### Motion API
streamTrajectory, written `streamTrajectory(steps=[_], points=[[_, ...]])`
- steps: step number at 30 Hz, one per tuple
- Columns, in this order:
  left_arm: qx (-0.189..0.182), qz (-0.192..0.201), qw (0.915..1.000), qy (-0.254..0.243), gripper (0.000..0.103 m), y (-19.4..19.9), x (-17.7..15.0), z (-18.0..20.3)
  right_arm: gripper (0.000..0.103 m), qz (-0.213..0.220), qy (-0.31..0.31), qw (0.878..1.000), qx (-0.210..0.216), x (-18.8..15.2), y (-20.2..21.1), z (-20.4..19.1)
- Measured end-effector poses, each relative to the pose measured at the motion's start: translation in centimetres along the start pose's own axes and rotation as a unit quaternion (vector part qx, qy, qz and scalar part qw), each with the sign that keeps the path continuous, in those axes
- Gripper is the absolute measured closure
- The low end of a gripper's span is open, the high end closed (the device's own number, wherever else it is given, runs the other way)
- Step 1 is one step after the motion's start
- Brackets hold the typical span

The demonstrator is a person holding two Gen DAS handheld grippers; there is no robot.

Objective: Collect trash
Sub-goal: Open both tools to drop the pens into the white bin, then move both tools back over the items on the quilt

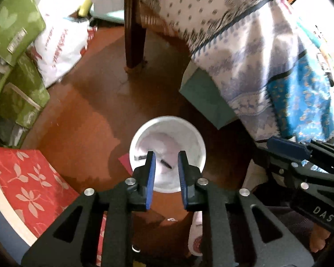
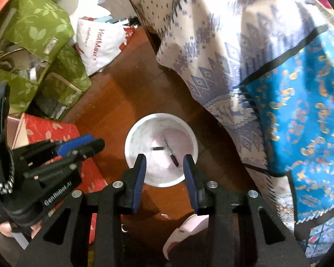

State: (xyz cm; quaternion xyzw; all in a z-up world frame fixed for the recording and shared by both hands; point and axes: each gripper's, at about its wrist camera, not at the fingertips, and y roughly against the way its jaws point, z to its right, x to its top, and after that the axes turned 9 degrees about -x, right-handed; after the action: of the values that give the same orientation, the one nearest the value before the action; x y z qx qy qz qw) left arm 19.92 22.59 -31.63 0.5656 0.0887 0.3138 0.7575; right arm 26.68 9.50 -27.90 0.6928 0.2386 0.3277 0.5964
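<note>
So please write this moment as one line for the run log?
left gripper: open, empty | right gripper: open, empty | both above white bin | in bin: two small dark items | floor: bin stands upright

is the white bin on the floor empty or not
Not empty: the round white plastic bin stands upright and holds two small dark items on its bottom.

We see a round white bin [image 1: 142, 138] standing upright on the brown wooden floor [image 1: 95, 102], its mouth open towards us. Relative to the bin, everything else is placed: inside it, on its pale bottom, lie two small dark pieces of trash. One is a short black stub [image 2: 157, 148], lying flat towards the bin's left wall. The other is a longer, slim, dark, pen-like piece [image 2: 172, 154], lying slantwise near the bin's centre, just beside the stub but apart from it.
</note>
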Motion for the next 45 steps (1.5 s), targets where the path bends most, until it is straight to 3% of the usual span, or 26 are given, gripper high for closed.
streamTrajectory(steps=[4,9,18,29,33,34,36,37,38,41,45], points=[[0.003,0.036,0.9992,-0.018,0.075,3.4,-0.3,1.2,0.072,0.034,0.003,0.999,-0.011,-0.9,2.7,0.0],[0.005,0.084,0.9955,-0.043,0.073,8.2,-1.1,3.1,0.072,0.090,0.001,0.996,-0.021,-2.0,6.9,0.0],[0.012,0.162,0.9816,-0.100,0.072,15.6,-3.2,7.9,0.072,0.193,-0.024,0.980,-0.038,-5.3,14.9,1.2],[-0.016,0.233,0.9542,-0.187,0.065,21.5,-4.5,17.3,0.072,0.322,-0.076,0.940,-0.080,-10.6,24.9,6.3],[-0.031,0.247,0.9433,-0.219,0.046,22.0,-4.6,21.4,0.071,0.353,-0.095,0.925,-0.106,-12.4,27.6,8.9],[-0.036,0.249,0.9414,-0.225,0.040,22.0,-4.7,22.4,0.069,0.358,-0.099,0.921,-0.114,-12.8,28.2,9.5],[-0.048,0.248,0.9392,-0.232,0.032,21.7,-4.4,24.7,0.051,0.374,-0.111,0.910,-0.139,-13.7,29.4,11.1],[-0.056,0.246,0.9388,-0.234,0.029,21.5,-4.2,25.7,0.034,0.381,-0.117,0.905,-0.149,-14.2,29.9,11.8],[-0.063,0.244,0.9382,-0.237,0.029,21.2,-4.0,26.7,0.024,0.390,-0.126,0.898,-0.158,-14.8,30.4,12.7],[-0.075,0.240,0.9353,-0.249,0.027,20.3,-3.5,29.7,0.024,0.405,-0.144,0.885,-0.178,-16.0,31.6,15.0],[-0.080,0.233,0.9293,-0.275,0.026,18.7,-2.7,33.4,0.024,0.402,-0.168,0.878,-0.196,-17.1,32.1,18.5]])
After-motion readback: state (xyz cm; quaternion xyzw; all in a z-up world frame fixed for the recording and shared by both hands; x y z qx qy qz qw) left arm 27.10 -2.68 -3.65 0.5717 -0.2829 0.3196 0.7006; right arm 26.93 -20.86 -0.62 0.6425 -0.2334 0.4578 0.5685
